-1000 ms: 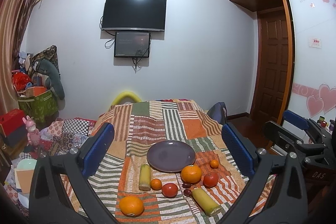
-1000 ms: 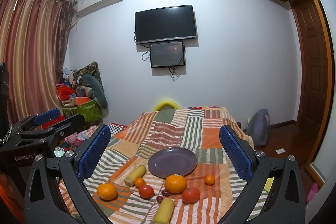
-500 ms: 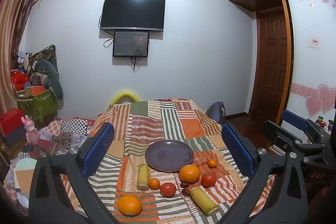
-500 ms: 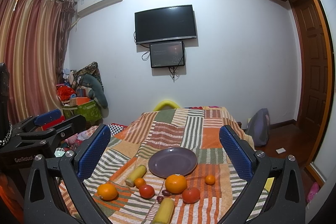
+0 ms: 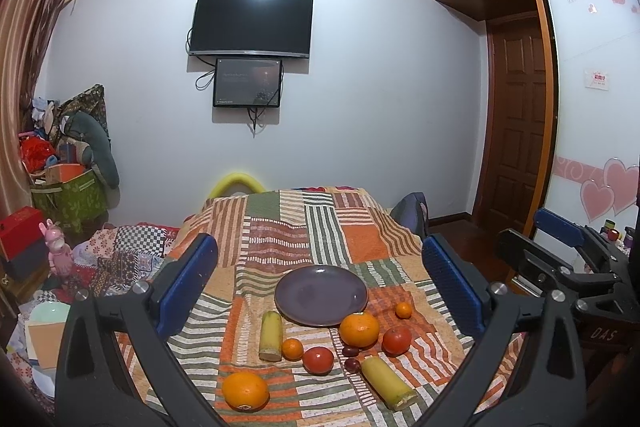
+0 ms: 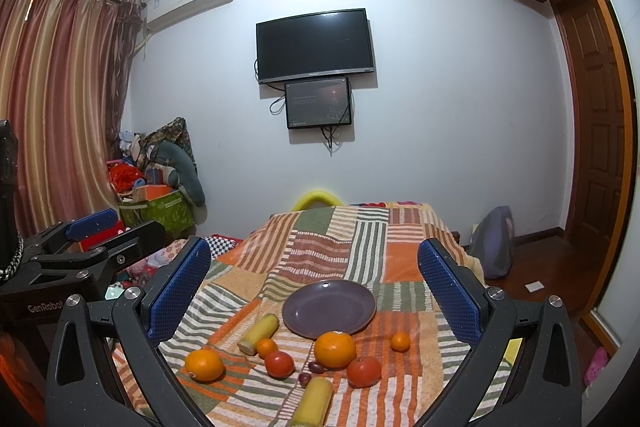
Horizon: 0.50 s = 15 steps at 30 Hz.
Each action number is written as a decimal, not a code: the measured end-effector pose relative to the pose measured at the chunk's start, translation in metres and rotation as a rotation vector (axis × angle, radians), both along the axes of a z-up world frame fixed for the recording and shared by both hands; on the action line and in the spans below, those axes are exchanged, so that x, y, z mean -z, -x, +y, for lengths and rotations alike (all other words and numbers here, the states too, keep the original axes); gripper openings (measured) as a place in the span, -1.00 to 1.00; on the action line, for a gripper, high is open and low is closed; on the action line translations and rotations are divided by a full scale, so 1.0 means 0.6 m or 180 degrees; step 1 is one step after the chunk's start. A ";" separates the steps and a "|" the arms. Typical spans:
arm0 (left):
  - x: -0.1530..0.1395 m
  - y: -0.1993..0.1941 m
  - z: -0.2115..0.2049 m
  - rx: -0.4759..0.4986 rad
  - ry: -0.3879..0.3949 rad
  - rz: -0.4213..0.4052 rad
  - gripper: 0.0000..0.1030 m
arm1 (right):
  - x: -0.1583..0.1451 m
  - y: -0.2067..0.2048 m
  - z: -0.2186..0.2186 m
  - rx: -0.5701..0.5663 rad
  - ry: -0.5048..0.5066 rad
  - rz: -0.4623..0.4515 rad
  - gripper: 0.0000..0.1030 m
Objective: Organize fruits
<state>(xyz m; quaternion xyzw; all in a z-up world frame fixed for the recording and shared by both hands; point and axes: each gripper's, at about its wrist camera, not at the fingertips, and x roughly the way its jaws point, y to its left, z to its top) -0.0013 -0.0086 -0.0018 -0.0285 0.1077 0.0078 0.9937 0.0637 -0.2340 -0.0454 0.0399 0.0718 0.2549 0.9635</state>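
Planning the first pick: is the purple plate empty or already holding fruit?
Empty: the purple plate shows bare; all fruit lies on the blanket.

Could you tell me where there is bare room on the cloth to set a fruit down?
The plate is bare, and so is the cloth beyond it. Between plate and near edge it is crowded: oranges, tomatoes and yellow pieces.
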 end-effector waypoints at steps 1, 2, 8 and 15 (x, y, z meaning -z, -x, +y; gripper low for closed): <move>0.000 0.000 0.000 -0.0001 -0.0001 0.0002 1.00 | 0.000 0.000 0.000 0.0002 0.0001 -0.0003 1.00; 0.000 0.000 0.000 0.0000 0.0001 0.0006 1.00 | 0.001 0.000 0.001 0.0006 0.0002 -0.0002 1.00; 0.002 -0.006 -0.001 -0.0032 -0.0022 0.0031 1.00 | 0.007 -0.003 0.006 0.0039 0.0047 0.0025 1.00; 0.013 -0.025 0.012 0.0024 0.0021 0.0216 0.69 | 0.019 -0.016 0.019 0.0037 0.0248 0.0157 0.67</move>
